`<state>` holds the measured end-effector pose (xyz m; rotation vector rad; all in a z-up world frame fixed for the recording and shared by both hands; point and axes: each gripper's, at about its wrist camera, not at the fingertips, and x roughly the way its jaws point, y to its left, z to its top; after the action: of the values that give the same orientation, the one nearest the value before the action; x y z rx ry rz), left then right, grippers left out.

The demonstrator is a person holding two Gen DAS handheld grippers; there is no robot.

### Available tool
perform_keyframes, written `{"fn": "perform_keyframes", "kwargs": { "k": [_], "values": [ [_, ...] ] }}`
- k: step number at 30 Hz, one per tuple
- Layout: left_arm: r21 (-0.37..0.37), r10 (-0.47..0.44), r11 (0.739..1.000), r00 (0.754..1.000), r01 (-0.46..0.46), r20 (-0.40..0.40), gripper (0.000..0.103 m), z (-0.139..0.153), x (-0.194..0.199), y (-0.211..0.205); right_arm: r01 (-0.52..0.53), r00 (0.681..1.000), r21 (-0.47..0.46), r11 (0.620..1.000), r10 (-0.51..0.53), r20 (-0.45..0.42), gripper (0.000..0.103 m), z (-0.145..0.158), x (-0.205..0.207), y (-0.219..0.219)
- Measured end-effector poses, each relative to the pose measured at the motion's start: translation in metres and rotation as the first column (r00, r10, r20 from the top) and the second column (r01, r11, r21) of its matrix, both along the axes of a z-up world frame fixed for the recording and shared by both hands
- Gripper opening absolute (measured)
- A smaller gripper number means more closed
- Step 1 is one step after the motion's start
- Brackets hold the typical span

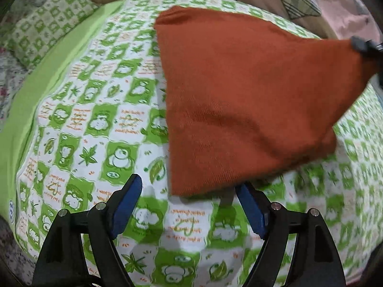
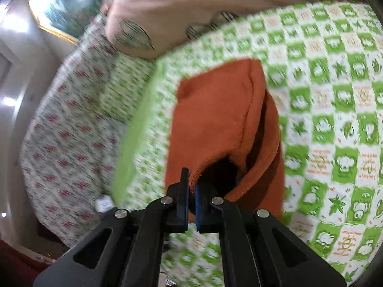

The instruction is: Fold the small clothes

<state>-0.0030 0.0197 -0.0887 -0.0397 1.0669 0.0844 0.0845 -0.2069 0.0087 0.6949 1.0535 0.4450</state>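
Observation:
A rust-orange knit cloth lies partly on the green-and-white patterned bed sheet, with one corner lifted at the right. My left gripper is open and empty, its blue pads just in front of the cloth's near edge. My right gripper is shut on a hem of the orange cloth and holds it up, so the cloth opens like a pocket. The right gripper shows at the right edge of the left wrist view, pinching the raised corner.
A pink quilt with leaf patterns lies along the far edge of the bed. A green checked pillow sits at the left. A floral blanket hangs off the bed side, with a wall and a framed picture behind.

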Motion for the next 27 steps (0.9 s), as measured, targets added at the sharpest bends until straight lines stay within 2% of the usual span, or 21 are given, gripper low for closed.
{"fn": "perform_keyframes", "kwargs": {
  "k": [2, 3, 4, 5, 6, 7, 11, 14, 16, 18, 24, 27],
  "values": [
    [0.042, 0.044, 0.998, 0.999, -0.045, 0.017, 0.078, 0.0, 0.002, 0.003, 0.016, 1.0, 0.028, 0.999, -0.017, 0.016, 0.005, 0.005, -0.003, -0.003],
    [0.049, 0.081, 0.995, 0.997, -0.082, 0.022, 0.072, 0.001, 0.003, 0.01, 0.021, 1.0, 0.023, 1.0, -0.022, 0.017, 0.005, 0.004, -0.006, -0.004],
    [0.026, 0.104, 0.994, 0.994, -0.105, 0.026, 0.052, 0.001, 0.003, 0.018, 0.025, 1.0, 0.011, 1.0, -0.025, 0.01, 0.005, 0.001, -0.007, -0.006],
    [-0.031, 0.12, 0.992, 0.992, -0.119, 0.03, 0.041, 0.003, 0.001, 0.028, 0.029, 1.0, -0.008, 1.0, -0.029, -0.002, 0.005, -0.003, -0.01, -0.008],
    [-0.108, 0.144, 0.984, 0.989, -0.139, 0.036, 0.038, 0.004, -0.001, 0.039, 0.029, 0.999, -0.031, 0.999, -0.029, -0.014, 0.005, -0.009, -0.012, -0.009],
    [-0.137, 0.158, 0.979, 0.987, -0.151, 0.039, 0.035, 0.004, -0.002, 0.045, 0.023, 0.999, -0.058, 0.998, -0.025, -0.031, 0.005, -0.016, -0.015, -0.009],
    [-0.164, 0.145, 0.977, 0.989, -0.139, 0.022, 0.019, 0.002, -0.005, 0.043, 0.001, 0.996, -0.155, 0.988, -0.015, -0.089, 0.005, -0.049, -0.025, -0.005],
    [-0.184, 0.147, 0.972, 0.989, -0.145, -0.001, 0.017, -0.003, -0.006, 0.041, -0.024, 0.99, -0.232, 0.972, -0.01, -0.141, 0.005, -0.077, -0.031, 0.0],
    [-0.223, 0.157, 0.962, 0.987, -0.157, -0.019, 0.017, -0.008, -0.006, 0.046, -0.062, 0.987, -0.299, 0.952, 0.013, -0.161, 0.004, -0.094, -0.035, 0.006],
    [-0.258, 0.166, 0.951, 0.986, -0.168, -0.032, 0.017, -0.011, -0.004, 0.052, -0.039, 0.986, -0.279, 0.959, -0.009, -0.169, 0.004, -0.105, -0.037, 0.005],
    [-0.308, 0.138, 0.94, 0.989, -0.149, -0.06, 0.02, -0.013, 0.0, 0.061, -0.061, 0.985, -0.308, 0.949, 0.008, -0.17, 0.006, -0.095, -0.037, 0.011],
    [-0.28, 0.087, 0.955, 0.994, -0.101, -0.061, 0.02, -0.009, -0.004, 0.061, -0.061, 0.985, -0.309, 0.949, 0.007, -0.175, 0.006, -0.087, -0.037, 0.007]
  ]
}}
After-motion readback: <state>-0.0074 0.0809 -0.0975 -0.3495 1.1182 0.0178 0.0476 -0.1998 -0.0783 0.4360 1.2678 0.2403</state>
